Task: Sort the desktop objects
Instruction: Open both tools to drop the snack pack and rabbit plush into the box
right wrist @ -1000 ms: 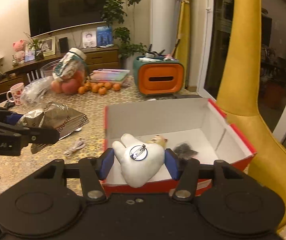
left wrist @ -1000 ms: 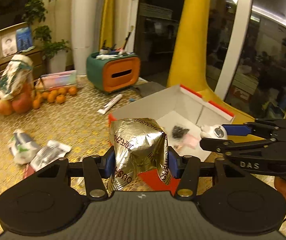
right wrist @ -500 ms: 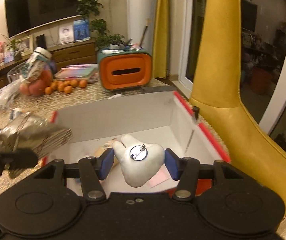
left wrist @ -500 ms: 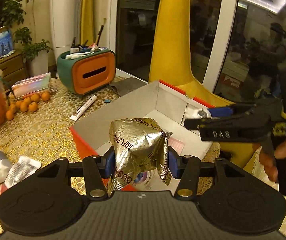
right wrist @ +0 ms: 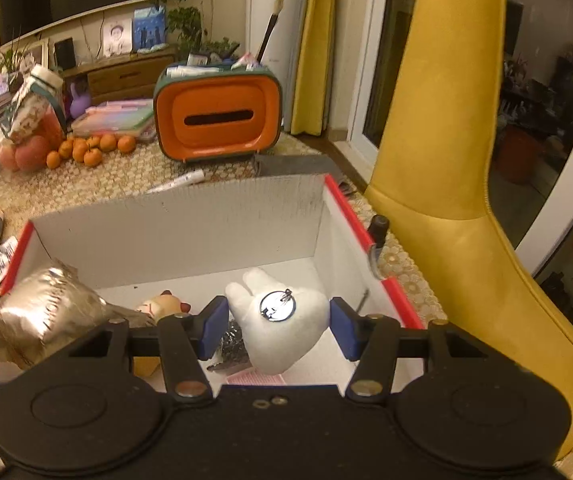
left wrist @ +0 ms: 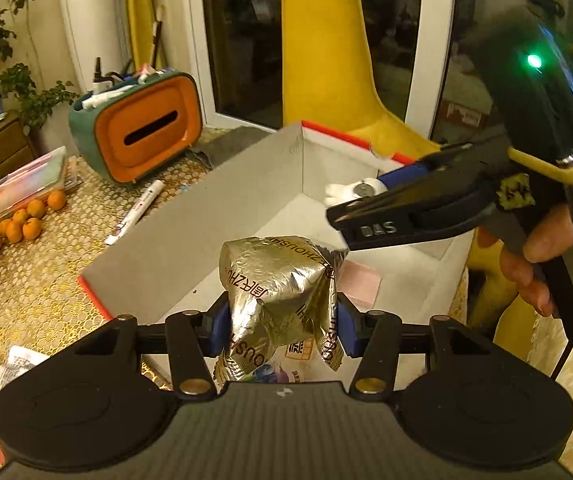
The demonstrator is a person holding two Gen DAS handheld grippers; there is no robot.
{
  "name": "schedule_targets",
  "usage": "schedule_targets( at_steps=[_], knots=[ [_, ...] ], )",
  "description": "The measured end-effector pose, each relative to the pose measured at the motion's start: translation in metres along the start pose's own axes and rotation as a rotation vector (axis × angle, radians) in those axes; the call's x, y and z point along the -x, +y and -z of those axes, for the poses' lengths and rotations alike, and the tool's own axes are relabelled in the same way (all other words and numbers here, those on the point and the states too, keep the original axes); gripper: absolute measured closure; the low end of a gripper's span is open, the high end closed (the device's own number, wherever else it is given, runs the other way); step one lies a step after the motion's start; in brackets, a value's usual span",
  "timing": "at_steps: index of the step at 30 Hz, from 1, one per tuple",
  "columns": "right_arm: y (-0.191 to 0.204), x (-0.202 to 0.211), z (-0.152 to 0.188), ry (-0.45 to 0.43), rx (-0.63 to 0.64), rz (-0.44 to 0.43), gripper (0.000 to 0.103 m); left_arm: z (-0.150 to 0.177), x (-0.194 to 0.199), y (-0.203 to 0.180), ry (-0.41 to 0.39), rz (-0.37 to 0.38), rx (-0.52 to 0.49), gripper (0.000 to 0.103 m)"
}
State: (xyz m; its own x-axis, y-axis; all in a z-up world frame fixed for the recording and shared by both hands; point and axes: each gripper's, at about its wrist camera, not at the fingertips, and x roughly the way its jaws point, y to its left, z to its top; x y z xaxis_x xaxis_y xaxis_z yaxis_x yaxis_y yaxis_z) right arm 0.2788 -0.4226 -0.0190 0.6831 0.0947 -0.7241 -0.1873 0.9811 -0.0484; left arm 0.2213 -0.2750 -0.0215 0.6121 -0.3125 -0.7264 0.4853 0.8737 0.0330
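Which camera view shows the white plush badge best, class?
The right wrist view: the white plush badge sits central and large between the right gripper's blue pads, its round metal pin visible, above the box. The left wrist view shows only a small part of it, mostly hidden behind that gripper's finger.

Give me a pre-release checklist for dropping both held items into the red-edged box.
1. Left gripper jaws clamped on the foil bag: ok.
2. Right gripper jaws clamped on the white plush badge: ok.
3. Foil bag over the box opening: ok.
4. Plush badge over the box interior: ok.
5. Bare floor left in the box beside the small fox toy: ok.
6. Height above the box floor: cannot tell.
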Motion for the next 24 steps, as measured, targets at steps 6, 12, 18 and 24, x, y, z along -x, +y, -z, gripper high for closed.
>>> schedule_targets(
  at_steps=[6,12,18,24],
  knots=[
    [0.006,-0.025,0.001,0.079,0.024,0.012,0.049,-0.003,-0.021,-0.001,0.037,0.001,-0.023,0.052],
    [0.011,-0.039,0.002,0.135,0.05,0.02,0.049,-0.004,-0.032,0.0,0.079,0.017,-0.041,0.051],
    [0.011,-0.042,0.0,0.168,0.041,0.016,0.046,-0.002,-0.037,0.004,0.107,0.047,-0.013,0.046],
    [0.008,-0.037,0.002,0.151,0.017,0.019,0.036,-0.001,-0.031,0.013,0.094,0.068,0.05,0.037]
  ],
)
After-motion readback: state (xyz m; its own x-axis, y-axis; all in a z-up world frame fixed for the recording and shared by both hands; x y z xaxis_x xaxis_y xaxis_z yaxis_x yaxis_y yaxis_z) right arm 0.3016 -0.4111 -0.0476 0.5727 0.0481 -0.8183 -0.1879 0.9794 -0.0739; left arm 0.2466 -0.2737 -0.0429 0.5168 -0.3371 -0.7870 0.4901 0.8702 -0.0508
